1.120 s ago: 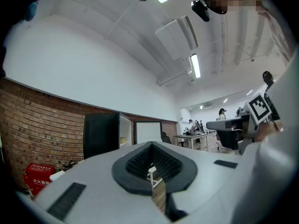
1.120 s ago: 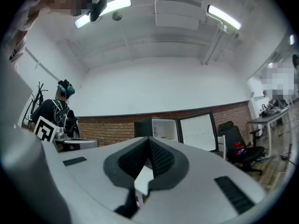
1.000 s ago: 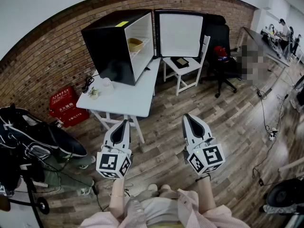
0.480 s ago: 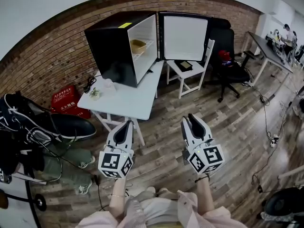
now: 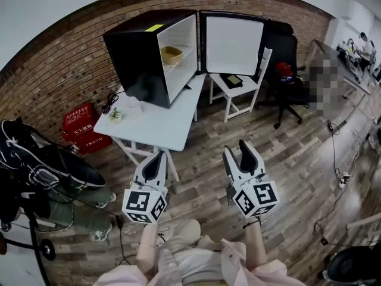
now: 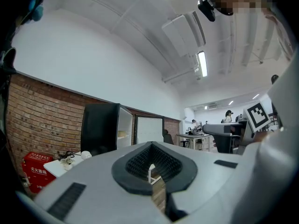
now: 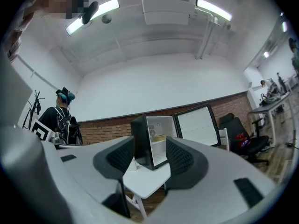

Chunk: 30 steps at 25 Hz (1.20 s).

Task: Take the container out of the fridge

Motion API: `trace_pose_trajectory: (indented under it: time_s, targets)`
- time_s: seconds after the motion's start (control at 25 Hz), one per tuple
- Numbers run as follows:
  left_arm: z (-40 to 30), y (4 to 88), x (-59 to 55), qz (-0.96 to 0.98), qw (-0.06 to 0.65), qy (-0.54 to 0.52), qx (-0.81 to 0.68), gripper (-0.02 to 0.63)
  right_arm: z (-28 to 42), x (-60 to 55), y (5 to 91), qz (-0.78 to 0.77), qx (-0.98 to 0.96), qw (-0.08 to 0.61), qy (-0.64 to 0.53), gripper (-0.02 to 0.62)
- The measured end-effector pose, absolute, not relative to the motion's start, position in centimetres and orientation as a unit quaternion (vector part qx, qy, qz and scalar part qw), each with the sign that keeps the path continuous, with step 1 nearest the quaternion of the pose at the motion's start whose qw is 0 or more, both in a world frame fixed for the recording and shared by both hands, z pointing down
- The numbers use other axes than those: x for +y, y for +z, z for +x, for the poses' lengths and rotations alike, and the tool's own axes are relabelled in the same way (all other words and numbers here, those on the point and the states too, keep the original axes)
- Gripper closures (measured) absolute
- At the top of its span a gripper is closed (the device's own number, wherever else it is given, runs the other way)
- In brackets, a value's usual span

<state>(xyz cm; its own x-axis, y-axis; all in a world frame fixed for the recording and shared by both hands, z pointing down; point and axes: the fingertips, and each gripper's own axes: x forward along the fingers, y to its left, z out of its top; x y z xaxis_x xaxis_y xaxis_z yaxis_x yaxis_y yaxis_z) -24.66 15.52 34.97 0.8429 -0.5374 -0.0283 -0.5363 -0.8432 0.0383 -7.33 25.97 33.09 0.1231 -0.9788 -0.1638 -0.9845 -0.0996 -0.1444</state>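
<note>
Container: a tan, round, shallow thing on an upper shelf inside the open fridge, well away from both tongs. From the head view only its near side shows; the black fridge wall cuts off the rest, and it is too small to tell whether it has a lid. In the right gripper view it is a pale yellowish shape on the same shelf, and in the left gripper view hardly more than a light sliver. The fridge stands at the far end of a white table, with its door swung wide towards a white chair. A flat dark object lies on the chair seat; what it is cannot be made out. Some small items by the table's left corner are also too small to name.

The left tongs are closed tip to tip, with only a small hole between the curved pads and nothing gripped. The right tongs are opening, their jaws standing well apart and holding nothing; the fridge and the table edge show far off through the gap. Both tongs hang over the wooden floor, short of the table. The marker cubes hide the person's hands, so only the forearms show.
</note>
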Motion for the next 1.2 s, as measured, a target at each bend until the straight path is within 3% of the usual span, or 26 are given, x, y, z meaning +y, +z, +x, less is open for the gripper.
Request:
trace_pose_trajectory:
  time_s: [0.48, 1.2]
  targets:
    - [-20.1, 37.0, 10.1, 0.958, 0.040, -0.014, -0.283, 0.617, -3.2, 20.2, 35.1, -0.745, 0.659, 0.099, 0.000, 0.382]
    - [-9.4, 38.2, -7.0, 0.950, 0.073, 0.001, -0.305, 0.617, 6.0, 2.0, 35.5, -0.717, 0.690, 0.098, -0.012, 0.382]
